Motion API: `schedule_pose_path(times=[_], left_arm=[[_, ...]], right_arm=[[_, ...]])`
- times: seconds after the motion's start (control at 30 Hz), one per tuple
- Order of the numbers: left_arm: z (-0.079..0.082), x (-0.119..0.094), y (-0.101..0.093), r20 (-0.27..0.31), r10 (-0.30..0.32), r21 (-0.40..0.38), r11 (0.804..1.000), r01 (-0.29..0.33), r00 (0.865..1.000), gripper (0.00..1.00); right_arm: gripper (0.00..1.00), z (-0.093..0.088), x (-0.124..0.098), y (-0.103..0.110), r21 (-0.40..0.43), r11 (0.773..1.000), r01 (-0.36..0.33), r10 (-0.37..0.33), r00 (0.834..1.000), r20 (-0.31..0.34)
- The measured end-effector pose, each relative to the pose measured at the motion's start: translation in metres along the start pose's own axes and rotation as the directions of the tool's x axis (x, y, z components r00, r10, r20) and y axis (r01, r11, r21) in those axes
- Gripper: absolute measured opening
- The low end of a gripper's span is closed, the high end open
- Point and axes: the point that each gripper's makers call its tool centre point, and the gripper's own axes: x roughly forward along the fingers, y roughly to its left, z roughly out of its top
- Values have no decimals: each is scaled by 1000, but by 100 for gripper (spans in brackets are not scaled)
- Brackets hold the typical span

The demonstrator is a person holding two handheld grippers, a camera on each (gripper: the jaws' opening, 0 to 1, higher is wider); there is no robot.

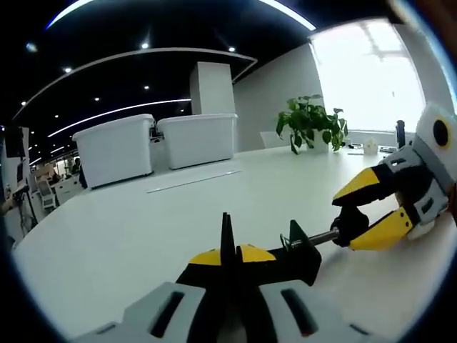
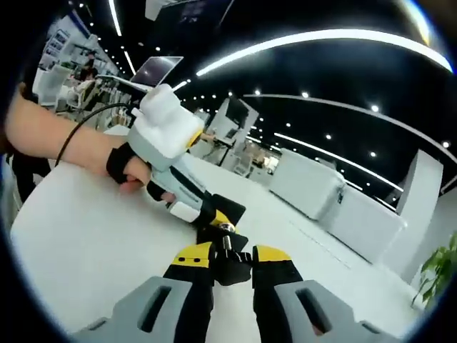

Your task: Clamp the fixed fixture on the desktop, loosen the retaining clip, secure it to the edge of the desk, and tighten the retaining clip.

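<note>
On the white table [image 1: 128,236], both grippers' fingers hold the black clamp [image 1: 285,257]; 2 closed white bins [image 1: 196,139] behind.

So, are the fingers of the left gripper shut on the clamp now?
Yes, shut on it. In the left gripper view the left gripper has its yellow-tipped fingers pressed against the black clamp with no gap.

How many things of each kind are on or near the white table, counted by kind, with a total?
Grippers: 2 (left gripper, right gripper)
Black clamp fixture: 1
White storage bins: 2
Potted plant: 1
Total: 6
</note>
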Motion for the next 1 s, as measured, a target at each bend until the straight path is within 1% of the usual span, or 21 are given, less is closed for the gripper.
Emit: schedule_pose_path(times=[0.17,0.27,0.37,0.4,0.5,0.6,0.63,0.7,0.8,0.93,0.97,1.0], left_arm=[[0,1,2,0,0,0,1000,0,1000,6],[0,2,3,0,1,0,1000,-1,1000,6],[0,2,5,-1,6,-1,1000,-6,1000,6],[0,3,5,-1,7,-2,1000,-7,1000,6],[0,3,5,-2,7,-2,1000,-7,1000,6],[0,3,6,-1,7,-2,1000,-7,1000,6],[0,3,6,-2,7,-2,1000,-7,1000,6],[0,4,7,-1,7,-1,1000,-7,1000,6],[1,4,8,-1,8,-1,1000,-8,1000,6],[1,5,9,-2,10,-1,1000,-10,1000,6],[1,5,9,-2,10,-1,1000,-10,1000,6],[1,5,9,-2,10,-1,1000,-10,1000,6]], right_arm=[[19,0,0,0,-19,1000,1,-1,1000,1],[19,0,1,2,-95,995,10,-10,1000,0],[19,1,2,4,-208,978,22,-22,1000,1],[19,1,2,6,-228,973,23,-23,1000,2],[19,1,2,5,-223,975,20,-21,1000,1],[19,2,1,7,-291,956,23,-23,1000,2],[19,2,1,8,-324,946,27,-28,1000,-1],[19,2,2,9,-362,932,30,-32,999,0],[19,2,2,8,-373,927,30,-33,999,-1],[20,2,3,8,-371,928,34,-37,999,-1],[20,2,3,7,-357,934,34,-36,999,1],[20,2,3,6,-321,947,34,-35,999,2]])
